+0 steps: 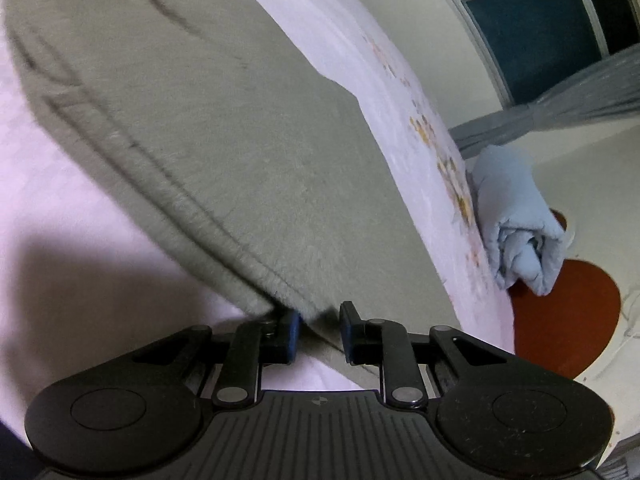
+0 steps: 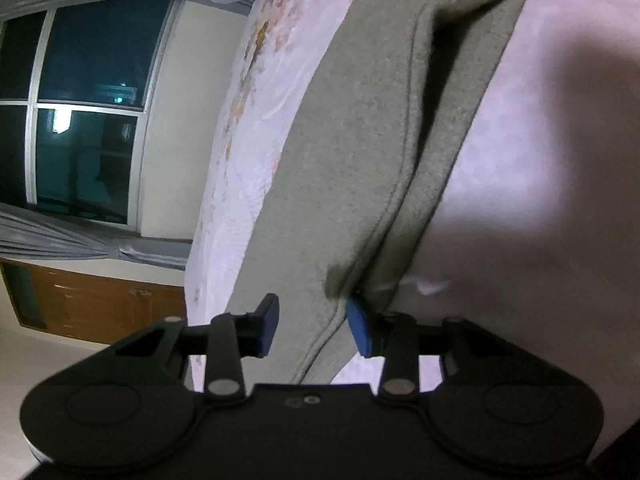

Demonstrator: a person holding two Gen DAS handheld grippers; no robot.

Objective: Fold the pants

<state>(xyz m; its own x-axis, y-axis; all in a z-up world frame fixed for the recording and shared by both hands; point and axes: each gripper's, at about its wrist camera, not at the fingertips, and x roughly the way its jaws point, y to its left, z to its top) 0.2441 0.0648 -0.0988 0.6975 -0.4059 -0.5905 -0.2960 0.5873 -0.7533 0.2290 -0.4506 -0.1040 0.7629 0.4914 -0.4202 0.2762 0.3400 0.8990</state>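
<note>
Your pants (image 1: pixel 224 152), the grey-green fleecy ones, were lying flat on the pink bedsheet (image 1: pixel 60 208). Your left gripper (image 1: pixel 319 332) had its pads pinched on the hem edge of the pants. Your right gripper (image 2: pixel 313 326) straddled another edge, with fabric between the pads, but I couldn't tell if it was actually clamped. A rolled blue blanket (image 1: pixel 516 216) sat at the bed's far edge.
</note>
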